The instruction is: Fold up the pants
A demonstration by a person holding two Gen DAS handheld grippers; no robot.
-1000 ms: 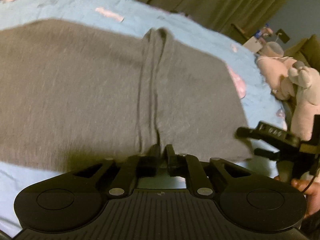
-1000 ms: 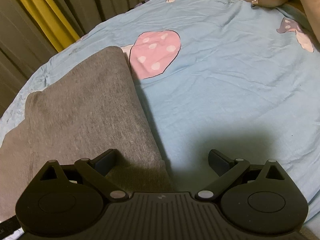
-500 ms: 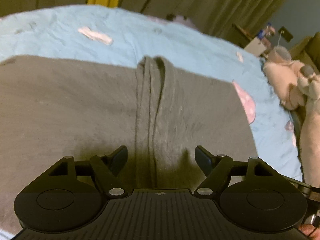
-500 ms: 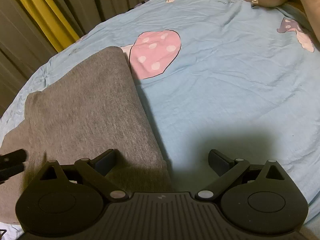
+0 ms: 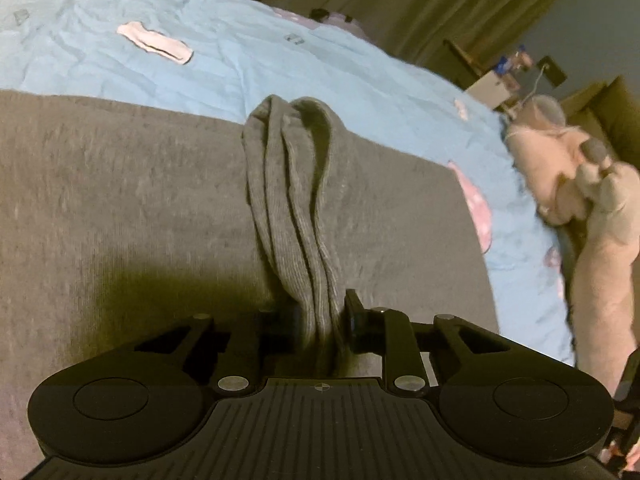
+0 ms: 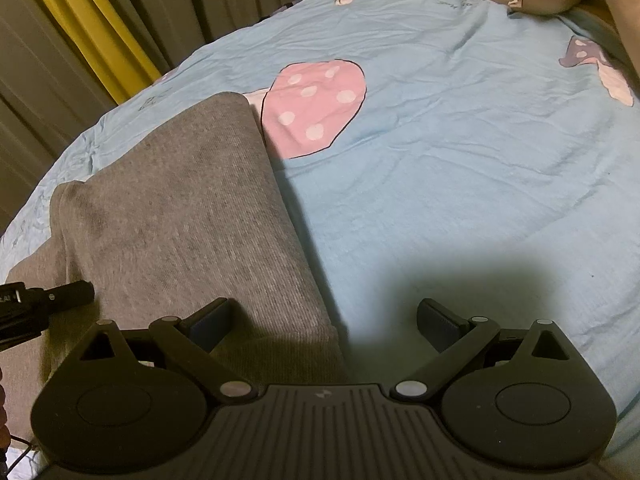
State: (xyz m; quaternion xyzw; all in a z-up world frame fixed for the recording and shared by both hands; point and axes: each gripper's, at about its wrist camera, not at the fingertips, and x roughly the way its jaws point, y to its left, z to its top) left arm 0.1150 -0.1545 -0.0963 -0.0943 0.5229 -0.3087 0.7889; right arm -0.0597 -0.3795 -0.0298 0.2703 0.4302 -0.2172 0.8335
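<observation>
Over the pants [image 5: 140, 208], left gripper [image 5: 322, 320] pinches a fold (right gripper [image 6: 324, 320] spread).

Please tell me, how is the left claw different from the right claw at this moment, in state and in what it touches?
The left claw is shut on a bunched ridge of the gray pants; the right claw is open and grips nothing. The left claw sits over the middle of the pants, while the right claw straddles their edge, one finger above the pants, the other above the blue sheet. Both are black two-finger tools.
</observation>
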